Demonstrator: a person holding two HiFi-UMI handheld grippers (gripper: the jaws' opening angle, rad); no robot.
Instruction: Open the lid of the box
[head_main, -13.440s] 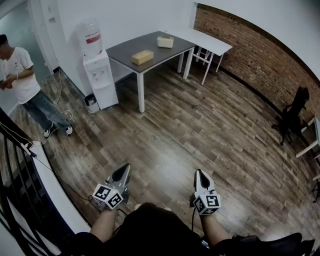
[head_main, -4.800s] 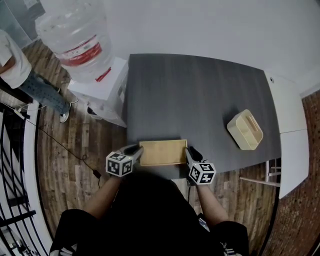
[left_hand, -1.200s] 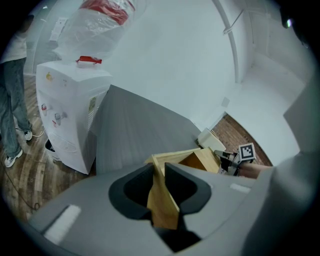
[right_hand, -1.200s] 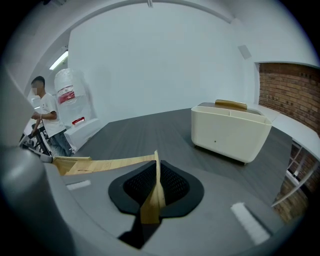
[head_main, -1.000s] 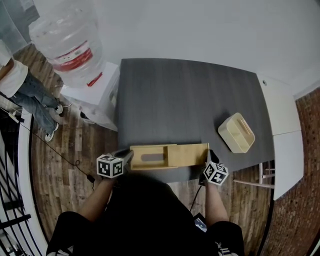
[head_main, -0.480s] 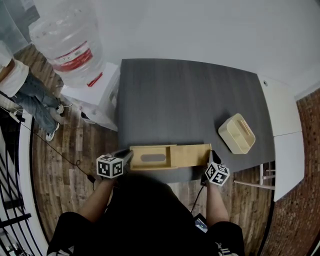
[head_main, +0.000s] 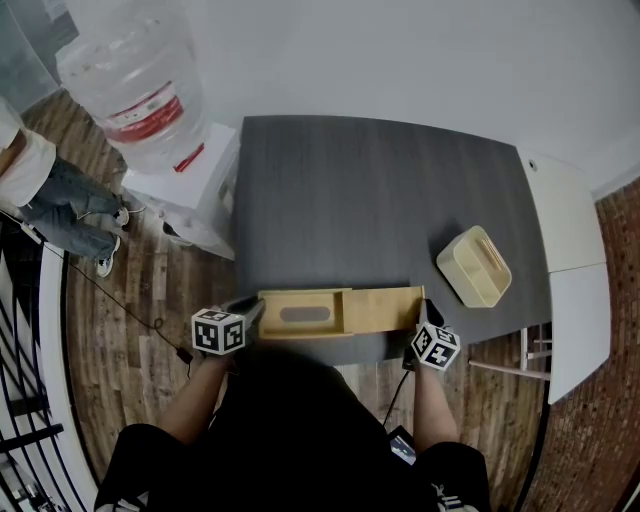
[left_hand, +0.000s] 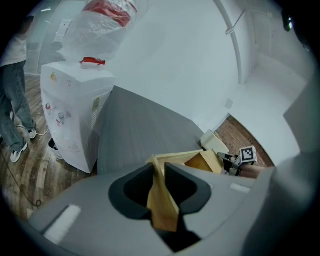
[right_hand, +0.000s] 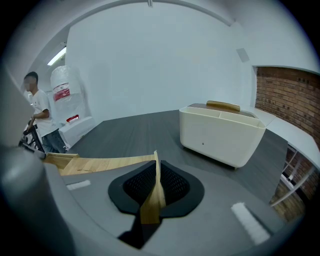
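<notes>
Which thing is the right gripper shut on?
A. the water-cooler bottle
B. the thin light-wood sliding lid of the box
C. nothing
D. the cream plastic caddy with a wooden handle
B: the right gripper view shows the right gripper pinching the thin light-wood sliding lid, with the cream plastic caddy standing apart on the dark grey table.

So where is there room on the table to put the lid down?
The table is bare from the box back to the wall, left of the cream bin: the big free patch. The near edge is crowded: box, slid-out lid, left gripper and right gripper.
</notes>
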